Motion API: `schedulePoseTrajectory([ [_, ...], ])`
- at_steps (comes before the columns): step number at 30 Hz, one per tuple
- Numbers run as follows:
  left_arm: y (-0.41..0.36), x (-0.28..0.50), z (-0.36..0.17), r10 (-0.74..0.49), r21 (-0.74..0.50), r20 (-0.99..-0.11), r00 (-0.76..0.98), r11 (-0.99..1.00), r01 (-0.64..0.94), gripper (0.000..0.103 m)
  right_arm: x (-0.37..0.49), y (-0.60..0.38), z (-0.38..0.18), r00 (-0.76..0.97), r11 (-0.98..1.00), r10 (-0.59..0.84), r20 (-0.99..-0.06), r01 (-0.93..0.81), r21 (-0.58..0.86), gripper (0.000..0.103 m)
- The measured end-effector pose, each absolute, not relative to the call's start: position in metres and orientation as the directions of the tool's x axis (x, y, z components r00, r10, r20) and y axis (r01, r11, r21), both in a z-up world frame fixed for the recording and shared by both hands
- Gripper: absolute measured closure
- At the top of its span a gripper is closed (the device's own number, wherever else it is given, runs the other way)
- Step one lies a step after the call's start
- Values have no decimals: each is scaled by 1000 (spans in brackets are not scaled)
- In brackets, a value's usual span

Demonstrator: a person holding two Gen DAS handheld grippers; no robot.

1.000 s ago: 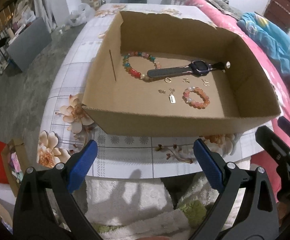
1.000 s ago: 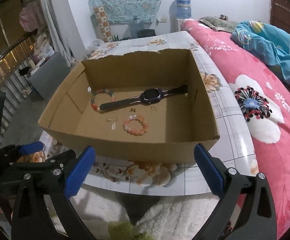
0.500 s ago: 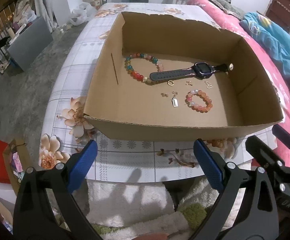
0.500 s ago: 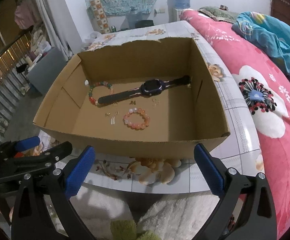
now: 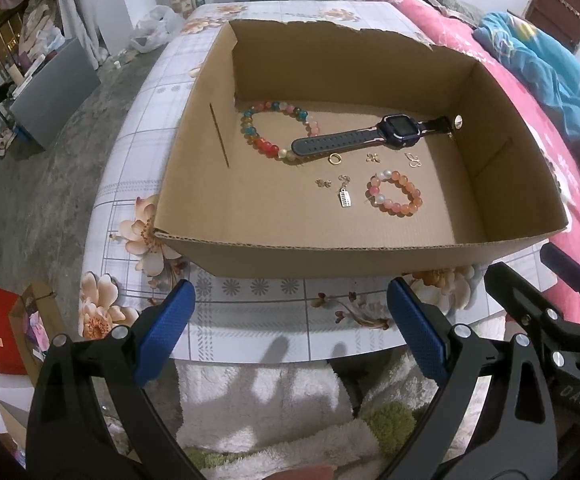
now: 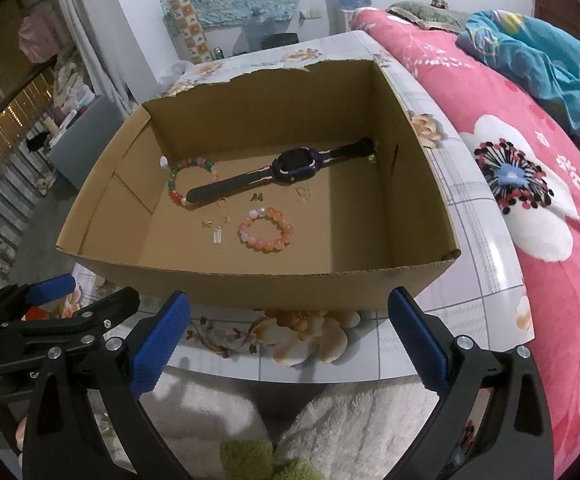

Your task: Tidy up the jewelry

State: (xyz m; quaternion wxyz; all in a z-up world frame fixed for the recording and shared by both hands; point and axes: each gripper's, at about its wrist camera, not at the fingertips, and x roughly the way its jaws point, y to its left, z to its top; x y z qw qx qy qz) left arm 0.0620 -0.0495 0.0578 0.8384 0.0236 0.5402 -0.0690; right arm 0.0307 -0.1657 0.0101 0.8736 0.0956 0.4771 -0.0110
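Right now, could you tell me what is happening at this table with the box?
A person holds two grippers, the left gripper and the right gripper, both open and empty, in front of a cardboard box on the floral table. Inside lie a multicolored bracelet, a smartwatch, a pink bracelet and several small charms. Nothing is picked up.

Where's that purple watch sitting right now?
The watch lies flat in the cardboard box, toward its back wall, its strap end overlapping the multicolored bracelet, beyond the orange bracelet.
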Motion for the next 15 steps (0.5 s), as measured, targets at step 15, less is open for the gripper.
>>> schedulePoseTrajectory([
  [15, -50, 62, 59, -81, -24, -909, 410, 990, 142, 10, 31, -166, 8, 543, 981, 72, -837, 113, 158, 7],
])
